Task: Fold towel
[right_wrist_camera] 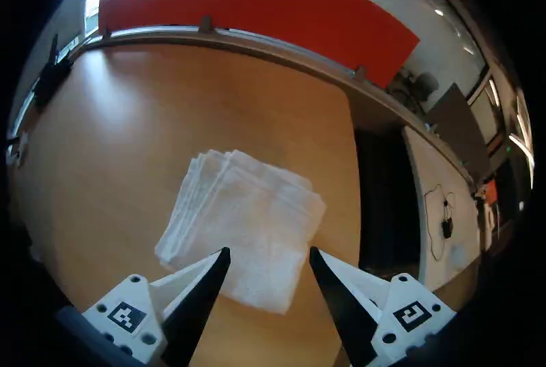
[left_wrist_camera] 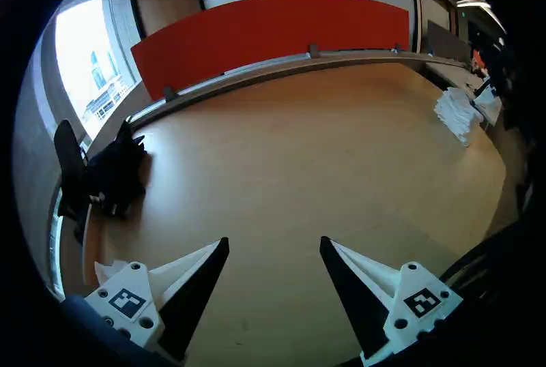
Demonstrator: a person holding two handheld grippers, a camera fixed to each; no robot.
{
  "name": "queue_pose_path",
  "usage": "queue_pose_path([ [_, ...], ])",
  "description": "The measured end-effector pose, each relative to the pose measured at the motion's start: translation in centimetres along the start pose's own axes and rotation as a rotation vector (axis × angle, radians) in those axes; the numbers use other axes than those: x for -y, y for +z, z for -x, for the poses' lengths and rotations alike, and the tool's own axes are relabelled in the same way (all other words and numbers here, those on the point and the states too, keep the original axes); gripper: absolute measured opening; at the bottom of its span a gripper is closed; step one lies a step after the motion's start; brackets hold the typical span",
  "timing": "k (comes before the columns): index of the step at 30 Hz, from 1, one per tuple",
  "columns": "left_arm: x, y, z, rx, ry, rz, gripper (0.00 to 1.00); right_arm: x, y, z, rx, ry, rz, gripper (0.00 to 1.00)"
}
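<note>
In the right gripper view a stack of folded white towels point(right_wrist_camera: 239, 220) lies on the wooden table point(right_wrist_camera: 136, 128), near its right edge. My right gripper point(right_wrist_camera: 268, 251) is open, its fingertips hovering over the stack's near edge with nothing between them. In the left gripper view the same white towel stack point(left_wrist_camera: 458, 113) sits far off at the table's right side. My left gripper point(left_wrist_camera: 274, 241) is open above bare tabletop point(left_wrist_camera: 307, 162), holding nothing.
A red partition point(left_wrist_camera: 273, 29) runs along the table's far edge. A dark bag and chair point(left_wrist_camera: 109, 169) sit at the left end. Beyond the table's right edge are a dark gap and a white desk with a cable point(right_wrist_camera: 443, 217).
</note>
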State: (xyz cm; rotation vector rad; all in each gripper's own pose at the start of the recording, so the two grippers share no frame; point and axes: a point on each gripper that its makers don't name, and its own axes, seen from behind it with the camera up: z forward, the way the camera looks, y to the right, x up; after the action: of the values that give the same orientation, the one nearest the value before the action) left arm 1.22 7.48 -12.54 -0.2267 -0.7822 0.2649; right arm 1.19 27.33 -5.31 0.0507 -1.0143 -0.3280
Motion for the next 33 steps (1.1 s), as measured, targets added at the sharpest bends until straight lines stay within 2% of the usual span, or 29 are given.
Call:
queue_pose_path([
  [9,0.9,-0.6,0.9,0.008,-0.027,-0.024,0.99,1.6,1.2,-2.8,-0.022,-0.028,-0.030,0.89],
  [18,1.3,-0.8,1.2,0.009,-0.039,-0.035,0.99,2.3,1.7,-3.9,-0.029,-0.042,-0.042,0.89],
  [27,1.5,-0.8,1.1,0.006,-0.041,-0.039,0.99,2.6,1.7,-4.5,-0.044,-0.029,-0.046,0.89],
  [33,1.6,-0.8,0.9,0.000,-0.045,-0.044,0.99,3.4,1.5,-5.6,-0.094,0.022,-0.055,0.89],
])
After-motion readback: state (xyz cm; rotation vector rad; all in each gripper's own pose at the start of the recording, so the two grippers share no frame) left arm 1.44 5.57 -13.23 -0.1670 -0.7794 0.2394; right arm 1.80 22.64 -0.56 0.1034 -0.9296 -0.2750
